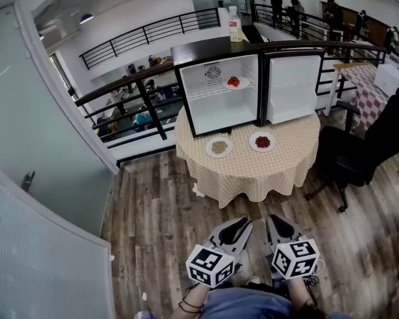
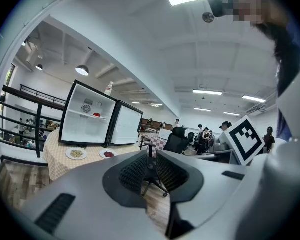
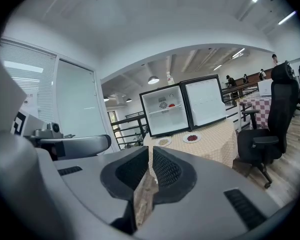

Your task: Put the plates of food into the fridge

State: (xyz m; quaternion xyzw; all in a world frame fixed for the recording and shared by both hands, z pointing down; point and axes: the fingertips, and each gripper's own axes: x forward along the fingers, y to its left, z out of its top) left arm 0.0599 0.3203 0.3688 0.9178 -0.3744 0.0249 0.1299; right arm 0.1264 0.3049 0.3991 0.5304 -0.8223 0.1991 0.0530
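Observation:
An open black mini fridge (image 1: 223, 92) stands on a round table with a checked cloth (image 1: 253, 175). A plate of red food (image 1: 233, 82) sits on the fridge's upper shelf. Two plates rest on the table in front of it: one with beige food (image 1: 219, 147), one with dark red food (image 1: 261, 141). My left gripper (image 1: 241, 223) and right gripper (image 1: 275, 220) hang low over the wooden floor, well short of the table, both shut and holding nothing. The left gripper view shows the left gripper (image 2: 151, 164) and both table plates (image 2: 76, 154) far off; the right gripper (image 3: 151, 165) points at them too.
A black office chair (image 1: 359, 155) stands right of the table. A bottle (image 1: 235, 26) tops the fridge. A black railing (image 1: 130, 88) runs behind the table, and a glass wall with a door (image 1: 33, 178) fills the left. People stand far back.

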